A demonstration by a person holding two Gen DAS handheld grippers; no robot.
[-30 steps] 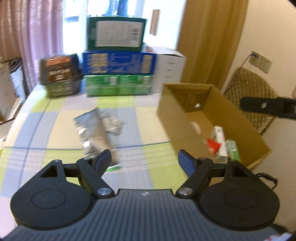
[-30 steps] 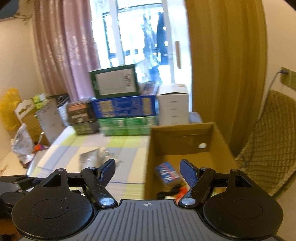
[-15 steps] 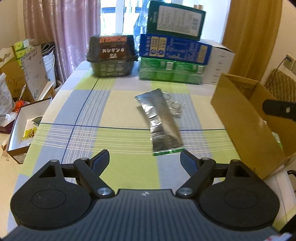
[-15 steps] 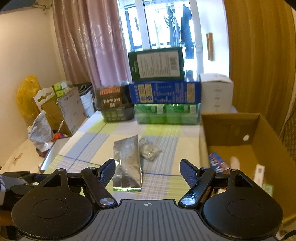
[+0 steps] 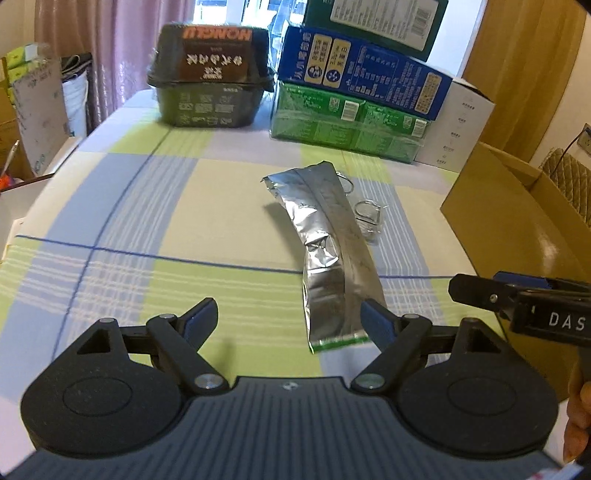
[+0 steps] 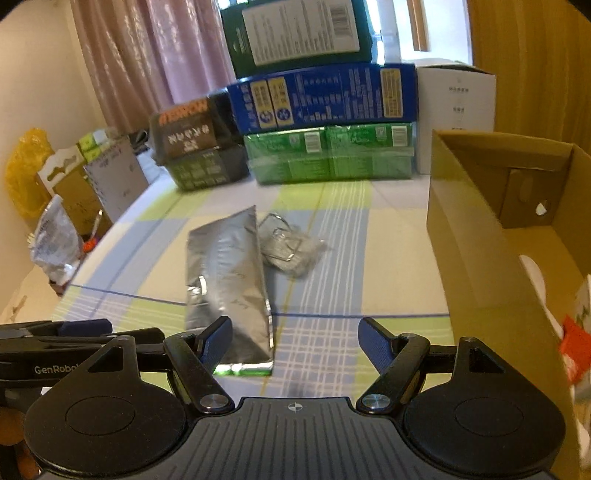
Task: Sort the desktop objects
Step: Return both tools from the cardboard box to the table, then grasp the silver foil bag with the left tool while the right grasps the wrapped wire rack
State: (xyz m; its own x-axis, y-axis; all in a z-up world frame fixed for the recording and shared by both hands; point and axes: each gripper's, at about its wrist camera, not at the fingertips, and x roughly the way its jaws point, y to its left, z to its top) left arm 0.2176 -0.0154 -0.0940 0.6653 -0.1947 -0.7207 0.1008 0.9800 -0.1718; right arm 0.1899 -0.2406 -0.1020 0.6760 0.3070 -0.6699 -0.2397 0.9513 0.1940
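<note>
Left hand-held gripper (image 5: 289,320) hovers low over the checked surface (image 5: 147,236), jaws spread wide with nothing between them. Its right fingertip (image 5: 373,320) sits just at the near end of the foil pouch (image 5: 332,251); whether it touches, I can't tell. The pouch lies flat and lengthwise, crumpled in the middle, with a green strip at its near edge. Just beside its far right side lies a small clear packet (image 5: 367,218) with wire clips inside, tucked against the pouch.

Over to the right hand-held gripper (image 6: 294,334): also wide apart, empty, low over the surface. From this view the pouch (image 6: 229,280) lies ahead and to the left, its near corner by the left fingertip (image 6: 218,338), and the clear packet (image 6: 290,243) rests past it to the right. The other tool's arm shows at the left edge here, and in the left view the right one pokes in from the right edge.

The open cardboard box (image 6: 480,236) stands at the surface's right side, with a few small items inside, too cut off to name. Along the far edge: a dark noodle tub (image 5: 208,77), and stacked cartons, green (image 5: 347,122) under blue (image 5: 364,74) under dark green (image 5: 373,22), with a white box (image 5: 458,129) just beside them.
</note>
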